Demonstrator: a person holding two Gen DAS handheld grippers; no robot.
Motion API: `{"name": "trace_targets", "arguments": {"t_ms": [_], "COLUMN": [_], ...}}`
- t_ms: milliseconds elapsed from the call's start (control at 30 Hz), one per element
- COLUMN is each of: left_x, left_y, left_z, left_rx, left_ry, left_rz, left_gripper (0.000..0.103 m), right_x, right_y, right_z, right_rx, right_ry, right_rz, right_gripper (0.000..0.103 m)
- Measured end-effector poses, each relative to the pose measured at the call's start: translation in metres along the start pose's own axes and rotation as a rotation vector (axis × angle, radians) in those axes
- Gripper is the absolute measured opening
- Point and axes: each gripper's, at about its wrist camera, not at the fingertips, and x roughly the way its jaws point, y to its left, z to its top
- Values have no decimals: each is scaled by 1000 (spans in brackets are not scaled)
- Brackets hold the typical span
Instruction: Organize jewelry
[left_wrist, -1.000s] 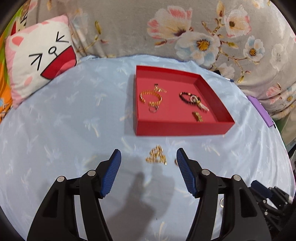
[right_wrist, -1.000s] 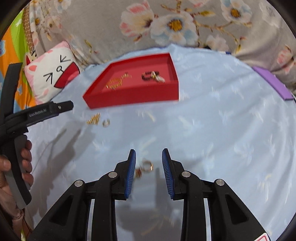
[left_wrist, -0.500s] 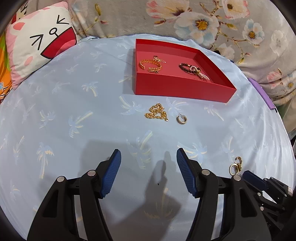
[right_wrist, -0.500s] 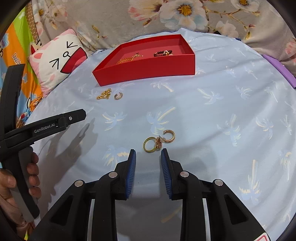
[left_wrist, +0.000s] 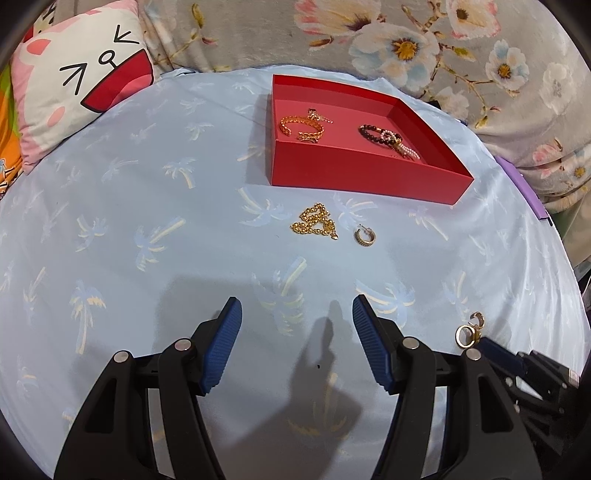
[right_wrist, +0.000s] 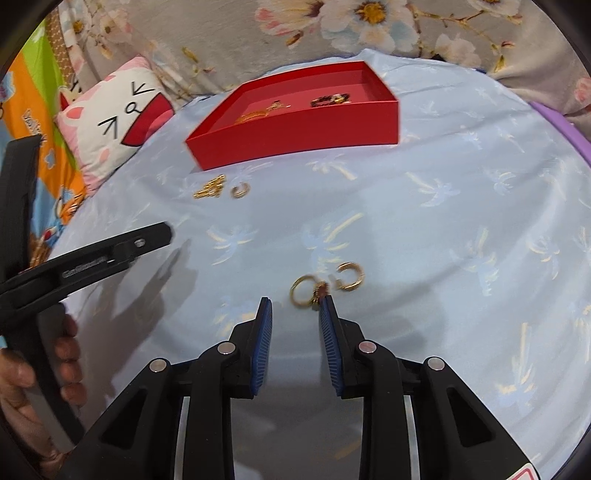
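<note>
Two small gold pieces, a gold ring (right_wrist: 301, 291) and a hoop earring (right_wrist: 349, 276), lie on the blue cloth (right_wrist: 461, 221) just ahead of the right gripper (right_wrist: 295, 308), joined by a reddish bead or charm I cannot make out; the right fingertip seems to touch that charm; the fingers stand somewhat apart and hold nothing. My judgement of the risk: the pair sits off to the right of the gap, so a closing pinch could nudge the pieces aside, catch only one, or gather cloth. Together they run left to right across the fingers, and the hoop's opening faces left. Farther off, a gold chain (left_wrist: 315, 222) and a second hoop (left_wrist: 365, 236) lie beside the red tray (left_wrist: 365, 177), which already holds a gold bracelet (left_wrist: 303, 127) and a beaded bracelet (left_wrist: 384, 136). Its near wall could snag a low carry; the left gripper (left_wrist: 297, 314) hangs wide apart, empty.
</note>
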Motion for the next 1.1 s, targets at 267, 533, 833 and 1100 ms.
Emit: {"name": "trace_targets", "arguments": {"t_ms": [267,533,833,1100], "left_x": [0,2,4,14], "left_y": [-2,-2,-2,-8], "left_z": [-2,-1,-2,4], "left_rx": [4,0,0,18], "left_ry": [3,6,10,23], "left_rz": [-6,-7,-15,-28], "left_gripper": [60,60,60,60], "right_x": [-5,9,10,4], "right_y": [1,-3,-2,-1], "right_z": [7,10,9,6], "right_rx": [-26,-62,-83,-49], "right_ry": [-27,-17,-15,-23], "right_rz": [-50,-55,-39,-24], "right_gripper": [25,25,15,11]}}
